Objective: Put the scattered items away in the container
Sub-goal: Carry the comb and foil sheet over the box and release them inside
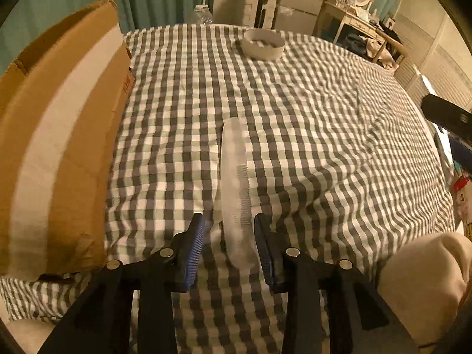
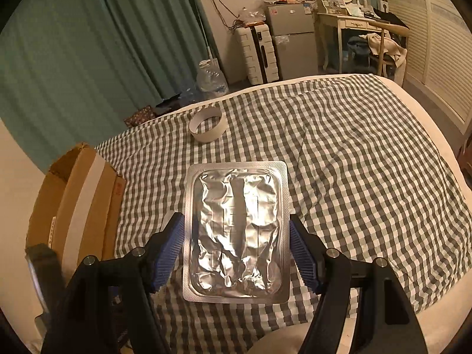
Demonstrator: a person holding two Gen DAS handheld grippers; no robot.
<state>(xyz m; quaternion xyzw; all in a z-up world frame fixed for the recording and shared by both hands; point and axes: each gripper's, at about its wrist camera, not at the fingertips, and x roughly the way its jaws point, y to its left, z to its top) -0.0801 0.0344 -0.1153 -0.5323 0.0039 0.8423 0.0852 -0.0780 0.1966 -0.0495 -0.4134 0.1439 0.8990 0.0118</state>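
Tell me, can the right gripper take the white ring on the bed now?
Probably not. The right gripper is already clamped on the foil blister pack. The white ring lies far ahead on the checked cloth, unobstructed.

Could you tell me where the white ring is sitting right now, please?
The white ring sits on the checked bedspread at the far edge of the bed, beyond the foil pack in the right gripper, right of the cardboard box.

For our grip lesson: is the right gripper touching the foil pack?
Touching. Right wrist view: the right gripper presses both side edges of the foil pack.
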